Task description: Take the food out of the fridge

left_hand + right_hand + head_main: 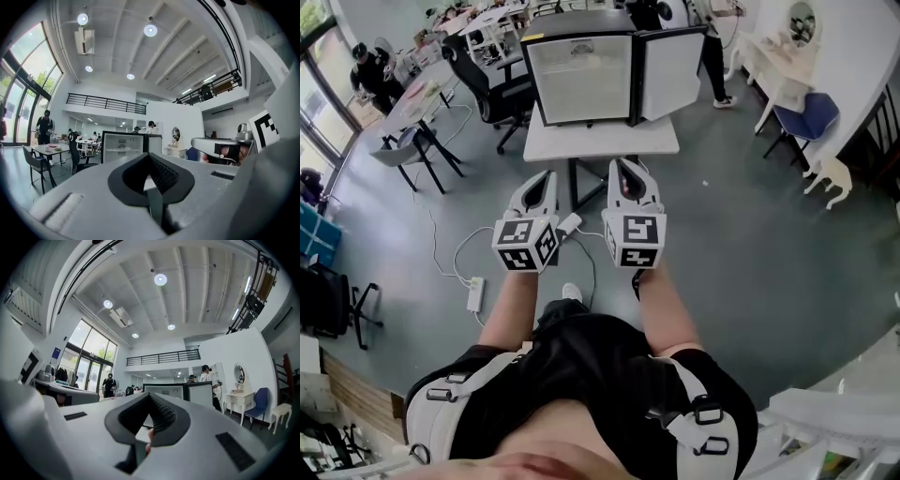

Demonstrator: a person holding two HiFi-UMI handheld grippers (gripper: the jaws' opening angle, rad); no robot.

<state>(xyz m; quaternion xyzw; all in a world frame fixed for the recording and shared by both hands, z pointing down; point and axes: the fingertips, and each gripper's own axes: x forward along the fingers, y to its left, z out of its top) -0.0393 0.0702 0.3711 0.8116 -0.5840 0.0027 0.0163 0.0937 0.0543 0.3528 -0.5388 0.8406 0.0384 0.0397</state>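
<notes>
A small black fridge (581, 75) stands on a white table (600, 142) ahead of me, its door (672, 70) swung open to the right. The inside looks white; any food in it is too small to make out. My left gripper (547, 176) and right gripper (624, 165) are held side by side in front of my body, short of the table and pointing at the fridge. Each has its jaws together with nothing between them. The fridge (122, 146) shows beyond the left gripper (149, 155), and the fridge (164, 391) also shows beyond the right gripper (150, 395).
A black office chair (492, 84) stands left of the table. A power strip (475, 293) and cables lie on the grey floor near my feet. A blue chair (811, 117) and white dresser (783, 56) stand at right. People work at tables (422, 98) far left.
</notes>
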